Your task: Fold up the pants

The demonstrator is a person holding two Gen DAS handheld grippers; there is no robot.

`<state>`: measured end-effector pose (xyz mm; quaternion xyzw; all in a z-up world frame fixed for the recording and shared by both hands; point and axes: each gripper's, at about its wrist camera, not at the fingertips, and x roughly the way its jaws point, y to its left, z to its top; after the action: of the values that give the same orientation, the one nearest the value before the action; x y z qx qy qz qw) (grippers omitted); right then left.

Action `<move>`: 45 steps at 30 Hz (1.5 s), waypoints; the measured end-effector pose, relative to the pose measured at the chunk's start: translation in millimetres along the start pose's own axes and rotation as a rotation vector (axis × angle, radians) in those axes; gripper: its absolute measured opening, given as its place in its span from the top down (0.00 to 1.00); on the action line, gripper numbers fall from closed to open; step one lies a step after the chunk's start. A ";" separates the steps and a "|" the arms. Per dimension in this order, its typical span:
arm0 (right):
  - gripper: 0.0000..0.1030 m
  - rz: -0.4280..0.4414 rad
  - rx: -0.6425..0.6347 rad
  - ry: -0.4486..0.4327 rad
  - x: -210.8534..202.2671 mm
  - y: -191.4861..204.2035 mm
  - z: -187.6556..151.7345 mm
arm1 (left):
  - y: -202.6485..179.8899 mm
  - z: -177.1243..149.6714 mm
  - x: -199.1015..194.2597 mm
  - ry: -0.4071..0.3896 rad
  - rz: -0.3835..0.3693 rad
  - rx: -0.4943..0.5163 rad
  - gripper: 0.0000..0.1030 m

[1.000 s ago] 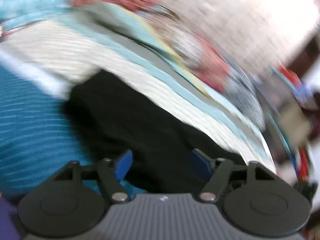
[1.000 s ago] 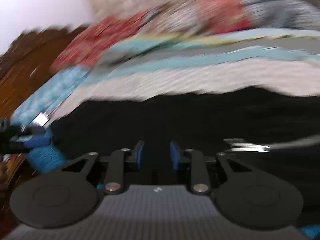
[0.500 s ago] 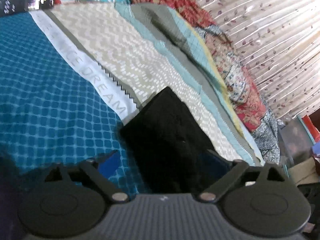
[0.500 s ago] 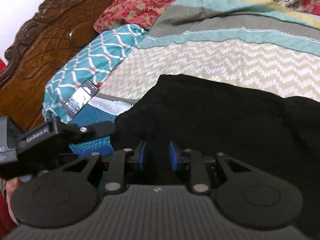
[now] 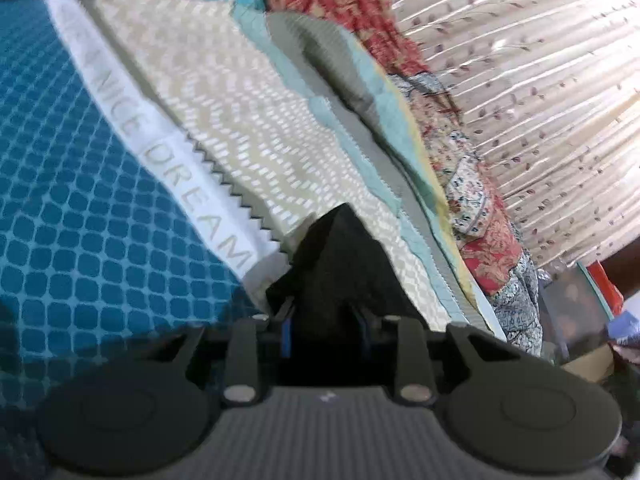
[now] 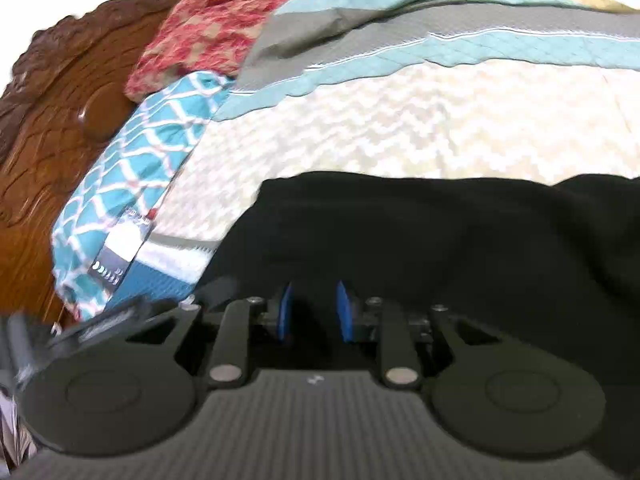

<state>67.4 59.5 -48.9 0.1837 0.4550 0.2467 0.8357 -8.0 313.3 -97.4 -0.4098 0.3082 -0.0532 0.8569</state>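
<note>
Left gripper (image 5: 325, 330) closed in since 0.5 s ago, fingers now pinching pants (image 5: 340, 264) corner. Right gripper (image 6: 314, 312) fingers pinched the pants' near edge; pants ran rightward across bed (image 6: 400, 132).

matt black cloth pants (image 6: 440, 240) lie on a quilted cloth bedspread (image 6: 400, 128) beside a glossy carved wood headboard (image 6: 60, 112).

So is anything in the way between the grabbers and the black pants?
Nothing visible is. The left gripper has its jaws closed on a bunched-up peak of the black fabric pants. The right gripper has its jaws narrowly apart with the same black cloth between them.
</note>
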 end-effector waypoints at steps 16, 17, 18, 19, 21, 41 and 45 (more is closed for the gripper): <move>0.71 0.015 0.435 -0.178 -131.5 -164.8 -31.6 | -199.0 -144.4 23.1 0.109 -0.178 0.844 0.80; 0.71 0.008 0.460 -0.204 -143.8 -175.9 -40.0 | -204.8 -158.7 31.6 0.145 -0.181 0.878 0.76; 0.68 0.002 0.479 -0.226 -149.7 -182.1 -49.7 | -209.2 -173.3 41.4 0.191 -0.177 0.918 0.72; 0.64 -0.006 0.497 -0.249 -159.2 -190.0 -57.9 | -212.0 -187.6 53.7 0.243 -0.161 0.959 0.65; 0.58 -0.014 0.524 -0.276 -168.2 -196.7 -70.6 | -212.7 -208.3 69.2 0.310 -0.104 1.013 0.64; 0.84 -0.092 0.181 -0.203 -118.4 -149.2 -34.5 | -191.6 -144.4 50.8 0.223 0.237 0.813 0.42; 0.86 -0.188 0.134 -0.282 -136.1 -153.8 -38.5 | -182.9 -142.9 46.0 0.261 0.222 0.766 0.38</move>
<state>9.2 -140.9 -59.4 0.2281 0.3641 0.1084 0.8965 -23.2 81.4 -53.0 -0.0154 0.4144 -0.1228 0.9016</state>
